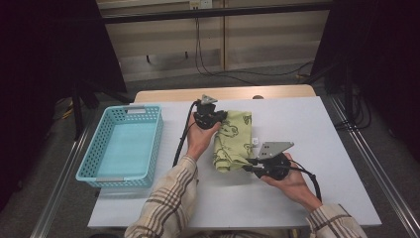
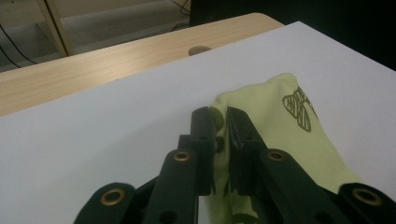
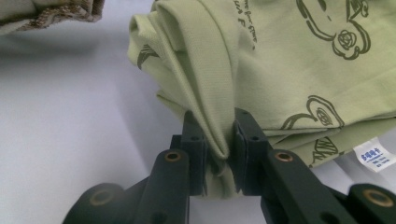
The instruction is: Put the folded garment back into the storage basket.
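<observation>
A pale yellow-green cloth (image 1: 233,140) with dark printed drawings lies folded in the middle of the white table (image 1: 307,119). My left gripper (image 1: 218,118) is at its far left corner, shut on the cloth's edge (image 2: 261,107), which is pinched between the black jaws. My right gripper (image 1: 249,165) is at the near end, shut on a bunched fold of the cloth (image 3: 205,79). A small white label (image 3: 373,156) sticks out of the cloth's right side.
A light blue plastic basket (image 1: 124,146) stands at the table's left edge. A wooden strip (image 1: 228,92) runs along the far edge of the table. A plaid sleeve (image 1: 166,208) reaches in from the bottom.
</observation>
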`<state>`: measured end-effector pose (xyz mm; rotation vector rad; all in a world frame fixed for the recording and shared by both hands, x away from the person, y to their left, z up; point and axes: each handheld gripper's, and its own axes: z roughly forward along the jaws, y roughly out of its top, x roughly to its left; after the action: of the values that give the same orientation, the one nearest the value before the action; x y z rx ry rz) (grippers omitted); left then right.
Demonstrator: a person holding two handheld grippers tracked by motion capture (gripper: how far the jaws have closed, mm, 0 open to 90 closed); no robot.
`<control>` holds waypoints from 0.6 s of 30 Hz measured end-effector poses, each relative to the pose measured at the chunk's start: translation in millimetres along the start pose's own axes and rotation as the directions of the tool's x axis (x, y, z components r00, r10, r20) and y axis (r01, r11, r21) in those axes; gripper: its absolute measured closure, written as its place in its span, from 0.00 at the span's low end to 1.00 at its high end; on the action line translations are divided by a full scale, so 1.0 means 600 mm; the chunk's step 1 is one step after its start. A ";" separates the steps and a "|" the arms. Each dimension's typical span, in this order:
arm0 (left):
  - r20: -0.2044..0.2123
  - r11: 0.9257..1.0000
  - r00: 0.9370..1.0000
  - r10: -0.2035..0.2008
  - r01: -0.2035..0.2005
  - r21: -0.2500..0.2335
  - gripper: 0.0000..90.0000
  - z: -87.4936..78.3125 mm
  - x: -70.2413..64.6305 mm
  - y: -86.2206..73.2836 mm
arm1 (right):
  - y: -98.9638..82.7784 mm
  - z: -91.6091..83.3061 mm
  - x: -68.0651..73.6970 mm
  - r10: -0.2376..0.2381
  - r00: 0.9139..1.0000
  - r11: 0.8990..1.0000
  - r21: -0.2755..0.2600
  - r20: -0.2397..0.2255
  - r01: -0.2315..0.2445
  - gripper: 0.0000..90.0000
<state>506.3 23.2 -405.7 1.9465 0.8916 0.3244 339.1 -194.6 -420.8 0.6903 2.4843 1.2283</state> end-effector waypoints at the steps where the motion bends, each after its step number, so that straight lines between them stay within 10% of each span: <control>1: -0.002 1.000 1.000 -0.005 0.005 -0.010 0.91 0.001 -0.001 0.000 | 0.000 0.001 0.000 0.002 1.000 1.000 0.000 0.000 -0.002 0.85; 18: -0.030 1.000 0.999 0.016 -0.017 -0.005 0.91 -0.024 0.010 0.008 | 0.021 0.007 0.007 0.023 1.000 0.999 -0.037 -0.011 -0.023 0.85</control>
<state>504.8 35.4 -394.8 1.9497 0.8933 0.3656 341.0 -183.2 -413.5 0.7065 2.4621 1.2853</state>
